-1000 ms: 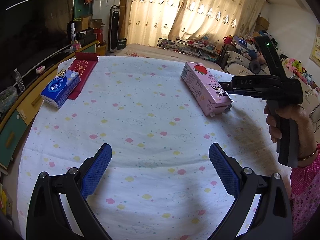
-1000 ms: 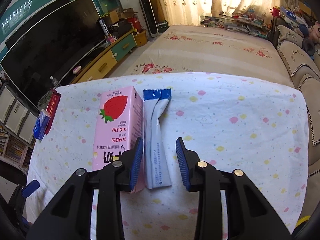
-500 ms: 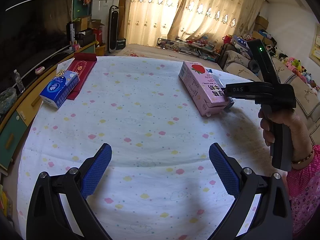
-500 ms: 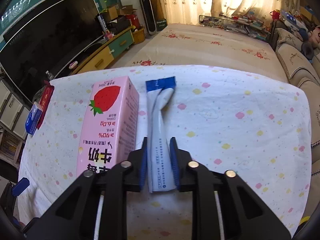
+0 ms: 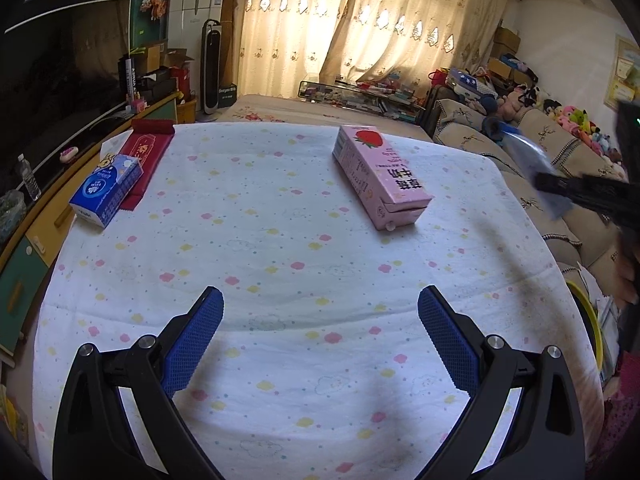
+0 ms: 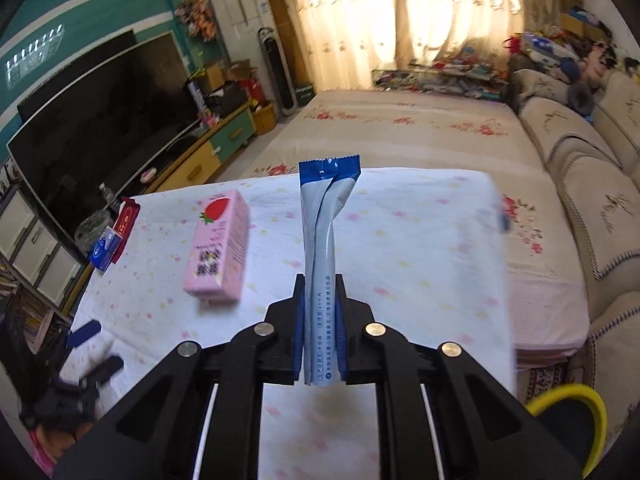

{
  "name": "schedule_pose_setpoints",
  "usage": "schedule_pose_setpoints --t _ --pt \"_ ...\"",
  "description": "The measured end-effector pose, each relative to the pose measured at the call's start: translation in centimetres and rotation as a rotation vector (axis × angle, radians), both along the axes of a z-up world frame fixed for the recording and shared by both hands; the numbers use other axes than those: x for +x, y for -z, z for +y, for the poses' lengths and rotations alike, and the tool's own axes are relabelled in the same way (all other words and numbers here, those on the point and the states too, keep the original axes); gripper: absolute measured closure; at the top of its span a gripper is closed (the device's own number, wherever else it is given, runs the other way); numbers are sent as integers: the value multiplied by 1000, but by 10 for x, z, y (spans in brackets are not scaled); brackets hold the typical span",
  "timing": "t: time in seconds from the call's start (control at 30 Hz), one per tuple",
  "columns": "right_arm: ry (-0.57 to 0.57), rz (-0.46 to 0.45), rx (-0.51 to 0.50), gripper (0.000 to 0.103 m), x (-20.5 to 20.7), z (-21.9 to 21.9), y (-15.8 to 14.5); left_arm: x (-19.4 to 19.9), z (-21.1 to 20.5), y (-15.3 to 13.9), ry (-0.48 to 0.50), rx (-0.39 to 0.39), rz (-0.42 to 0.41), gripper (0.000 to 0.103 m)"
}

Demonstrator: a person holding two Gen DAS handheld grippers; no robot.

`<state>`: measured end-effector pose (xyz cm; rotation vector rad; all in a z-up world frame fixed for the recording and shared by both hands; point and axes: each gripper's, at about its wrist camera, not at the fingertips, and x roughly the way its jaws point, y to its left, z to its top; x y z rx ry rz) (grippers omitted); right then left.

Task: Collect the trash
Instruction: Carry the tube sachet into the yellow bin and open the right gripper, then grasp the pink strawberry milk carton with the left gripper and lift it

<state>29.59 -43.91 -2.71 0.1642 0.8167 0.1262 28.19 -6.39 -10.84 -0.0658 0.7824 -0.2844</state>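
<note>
My right gripper (image 6: 319,320) is shut on a long white and blue wrapper (image 6: 322,236) and holds it up above the table. In the left wrist view the wrapper (image 5: 532,160) shows blurred at the right, beyond the table edge. A pink strawberry milk carton (image 5: 378,174) lies flat on the dotted tablecloth (image 5: 256,256); it also shows in the right wrist view (image 6: 218,248), left of the wrapper. My left gripper (image 5: 320,344) is open and empty, low over the near part of the table.
A blue tissue pack (image 5: 107,188) and a red packet (image 5: 145,152) lie at the table's left edge. A bin with a yellow rim (image 6: 568,412) stands at the table's right side. A sofa (image 5: 560,168) runs along the right.
My right gripper closed on the wrapper beside the carton and lifted it off the table, moving right. The left gripper has stayed in place.
</note>
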Motion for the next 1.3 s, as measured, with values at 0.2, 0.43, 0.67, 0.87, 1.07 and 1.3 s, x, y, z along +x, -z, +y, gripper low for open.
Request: schedule_pose_setpoints --t 0.2,0.43,0.67,0.87,1.07,1.3 --pt "233 39 -44 90 -92 -99 22 -5 -8 -2 21 8 -14 7" --pt "424 210 -35 89 -145 -169 98 -6 -10 -2 24 23 -24 7" --pt "518 222 14 72 -159 -195 125 -4 -14 1 21 51 -20 7" --pt "516 173 15 67 -163 -189 117 -4 -21 1 12 72 -16 7" --pt "473 171 30 65 -158 -183 120 13 -50 -6 26 127 43 7" --pt "454 170 18 65 -158 -181 121 79 -84 -13 -62 100 145 7"
